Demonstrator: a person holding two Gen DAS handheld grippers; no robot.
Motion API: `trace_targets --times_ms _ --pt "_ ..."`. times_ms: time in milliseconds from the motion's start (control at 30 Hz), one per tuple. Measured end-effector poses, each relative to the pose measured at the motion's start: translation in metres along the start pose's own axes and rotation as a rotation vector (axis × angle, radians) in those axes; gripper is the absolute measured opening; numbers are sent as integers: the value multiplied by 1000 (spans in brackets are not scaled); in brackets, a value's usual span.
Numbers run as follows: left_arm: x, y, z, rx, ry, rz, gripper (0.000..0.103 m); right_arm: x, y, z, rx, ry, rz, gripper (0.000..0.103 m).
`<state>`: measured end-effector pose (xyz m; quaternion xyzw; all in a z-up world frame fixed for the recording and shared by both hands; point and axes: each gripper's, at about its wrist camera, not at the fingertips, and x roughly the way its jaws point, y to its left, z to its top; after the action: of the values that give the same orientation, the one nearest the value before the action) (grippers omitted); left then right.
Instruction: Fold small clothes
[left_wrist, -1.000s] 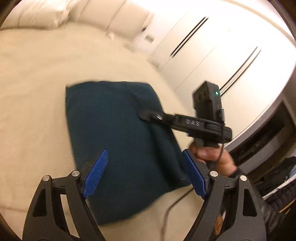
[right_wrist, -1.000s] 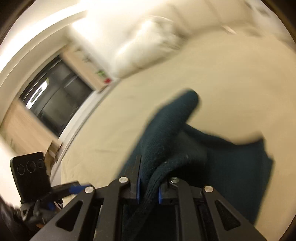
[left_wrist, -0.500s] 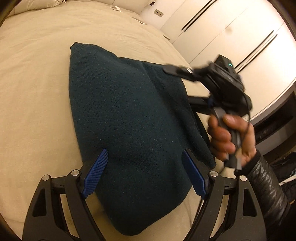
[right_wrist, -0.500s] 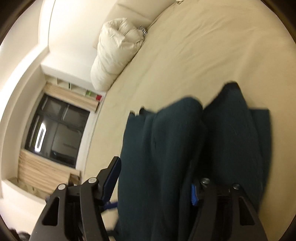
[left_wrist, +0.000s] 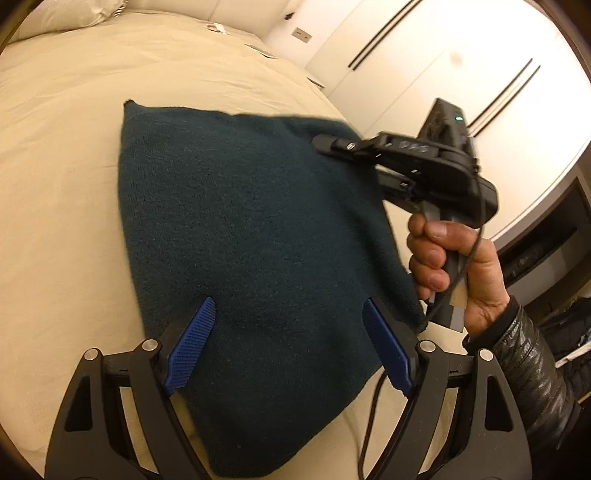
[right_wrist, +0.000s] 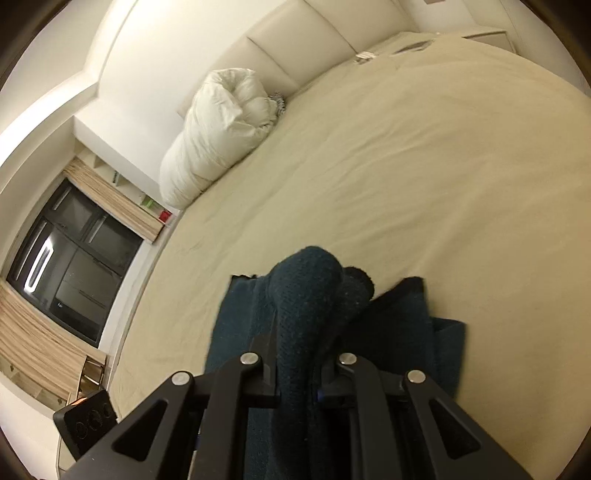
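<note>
Half a second ago the right gripper was spread wide; it is now clamped on a bunched fold of the sweater, lifted off the bed.

Black hand-held gripper: blue ribbed pads, silver screws; bare hand, shiny black sleeve.
</note>
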<state>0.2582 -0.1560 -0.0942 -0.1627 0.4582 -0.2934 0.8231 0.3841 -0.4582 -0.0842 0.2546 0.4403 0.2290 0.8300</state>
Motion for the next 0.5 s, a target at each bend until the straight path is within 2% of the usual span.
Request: trace_targets --times_ms 67,133,167,233,267,300,367,400,500 --pt "12 -6 0 13 20 -7 86 5 -24 -8 88 53 -11 18" --pt "20 -9 -2 43 20 12 87 0 -38 -26 160 85 30 24" --pt "21 -10 -3 50 19 18 87 -9 -34 -34 143 79 51 28" --pt "20 -8 -3 41 12 12 87 -21 -26 -51 108 79 76 50" --pt "20 -7 -4 35 11 6 87 -27 -21 -60 80 77 71 51" --pt "18 -7 -3 31 11 3 87 -30 -19 -68 56 79 58 51" --pt "20 -6 -3 29 16 8 87 -31 -20 -76 42 91 0 32" --pt "20 -6 -2 27 18 11 87 -33 -25 -76 50 94 -25 18" --pt "17 -11 -2 14 25 15 87 -39 -22 -75 34 77 -60 16"
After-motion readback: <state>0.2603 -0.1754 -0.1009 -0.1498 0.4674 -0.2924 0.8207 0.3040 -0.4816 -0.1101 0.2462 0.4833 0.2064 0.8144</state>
